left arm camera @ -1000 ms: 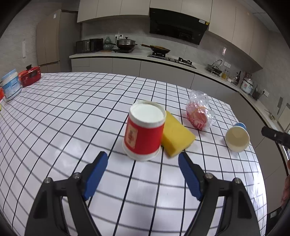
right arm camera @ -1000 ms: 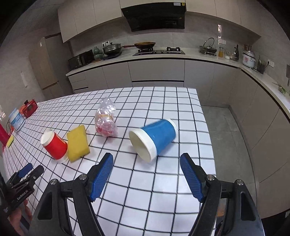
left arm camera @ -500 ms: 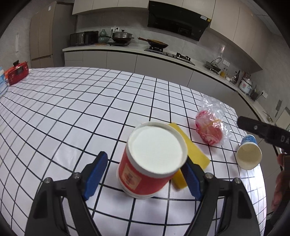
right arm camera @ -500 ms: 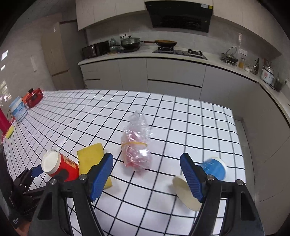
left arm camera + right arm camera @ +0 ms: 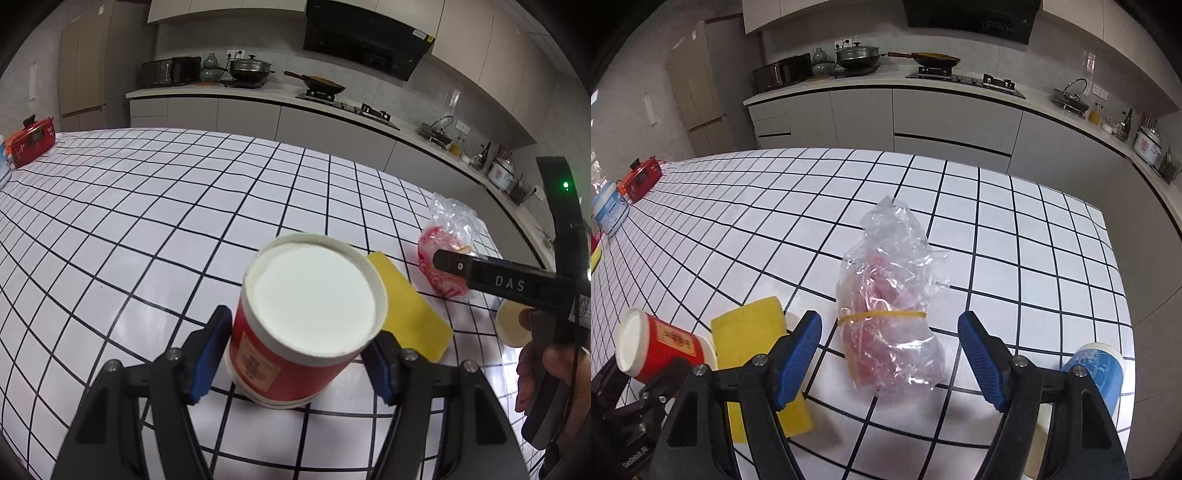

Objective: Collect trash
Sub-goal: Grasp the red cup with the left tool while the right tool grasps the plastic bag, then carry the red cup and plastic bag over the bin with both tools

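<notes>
A red paper cup (image 5: pixel 295 332) with a white rim stands between the blue pads of my left gripper (image 5: pixel 299 354); the pads touch or nearly touch its sides. The cup also shows in the right wrist view (image 5: pixel 661 347), tilted. A clear plastic bag (image 5: pixel 890 325) with red contents and a yellow rubber band lies between the open fingers of my right gripper (image 5: pixel 890 354). The bag also shows in the left wrist view (image 5: pixel 448 251). A yellow sponge (image 5: pixel 406 321) lies beside the red cup. A blue paper cup (image 5: pixel 1095 373) lies on its side at the right.
The table (image 5: pixel 775 229) is white with a black grid. At its far left stand a red box (image 5: pixel 641 177) and a white-blue tub (image 5: pixel 609 210). The table's right edge is near the blue cup. Kitchen counters run behind.
My left gripper has moved forward around the red cup and closed on its sides. My right gripper has swung left from the blue cup to straddle the plastic bag.
</notes>
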Motion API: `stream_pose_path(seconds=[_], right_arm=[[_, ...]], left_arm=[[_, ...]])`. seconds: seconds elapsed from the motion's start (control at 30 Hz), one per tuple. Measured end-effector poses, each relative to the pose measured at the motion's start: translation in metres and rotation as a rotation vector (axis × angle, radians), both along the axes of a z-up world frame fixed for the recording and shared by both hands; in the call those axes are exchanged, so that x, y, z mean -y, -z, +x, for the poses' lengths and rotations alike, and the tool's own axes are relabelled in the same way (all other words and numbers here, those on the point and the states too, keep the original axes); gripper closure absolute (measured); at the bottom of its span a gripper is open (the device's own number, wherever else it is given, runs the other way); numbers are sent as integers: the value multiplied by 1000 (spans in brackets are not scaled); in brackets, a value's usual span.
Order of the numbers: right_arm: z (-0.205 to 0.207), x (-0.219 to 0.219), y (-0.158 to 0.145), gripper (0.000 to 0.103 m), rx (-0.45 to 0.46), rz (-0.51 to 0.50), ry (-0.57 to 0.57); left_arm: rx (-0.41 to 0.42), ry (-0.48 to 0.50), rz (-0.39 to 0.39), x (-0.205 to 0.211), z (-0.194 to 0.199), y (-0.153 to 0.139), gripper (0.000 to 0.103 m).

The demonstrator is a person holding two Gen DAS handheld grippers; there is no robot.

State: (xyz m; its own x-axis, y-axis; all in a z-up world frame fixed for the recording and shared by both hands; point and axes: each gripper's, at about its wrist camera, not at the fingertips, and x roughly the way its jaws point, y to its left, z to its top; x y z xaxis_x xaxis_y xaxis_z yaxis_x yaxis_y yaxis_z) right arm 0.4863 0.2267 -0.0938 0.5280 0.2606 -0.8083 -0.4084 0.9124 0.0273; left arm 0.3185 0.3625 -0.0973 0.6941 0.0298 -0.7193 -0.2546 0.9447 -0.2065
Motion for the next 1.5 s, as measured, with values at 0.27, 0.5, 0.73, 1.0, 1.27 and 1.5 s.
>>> stream_pose_path(seconds=[0.27, 0.5, 0.73, 1.0, 1.27, 1.5], right_arm=[[6, -4, 12, 25, -9, -17, -10], [8, -4, 19, 42, -28, -19, -18], [3, -4, 11, 47, -12, 11, -31], [-14, 2, -10, 48, 16, 52, -63], [-41, 21, -27, 48, 49, 71, -84], [-73, 43, -43, 48, 101, 61, -78]], left_arm=[[-22, -7, 4, 4, 6, 6, 34], [-33, -9, -2, 4, 8, 9, 34], [-19, 4, -9, 6, 2, 6, 43], [-1, -1, 7, 11, -10, -2, 44], [19, -19, 6, 21, -26, -13, 44], [41, -9, 26, 44, -41, -25, 44]])
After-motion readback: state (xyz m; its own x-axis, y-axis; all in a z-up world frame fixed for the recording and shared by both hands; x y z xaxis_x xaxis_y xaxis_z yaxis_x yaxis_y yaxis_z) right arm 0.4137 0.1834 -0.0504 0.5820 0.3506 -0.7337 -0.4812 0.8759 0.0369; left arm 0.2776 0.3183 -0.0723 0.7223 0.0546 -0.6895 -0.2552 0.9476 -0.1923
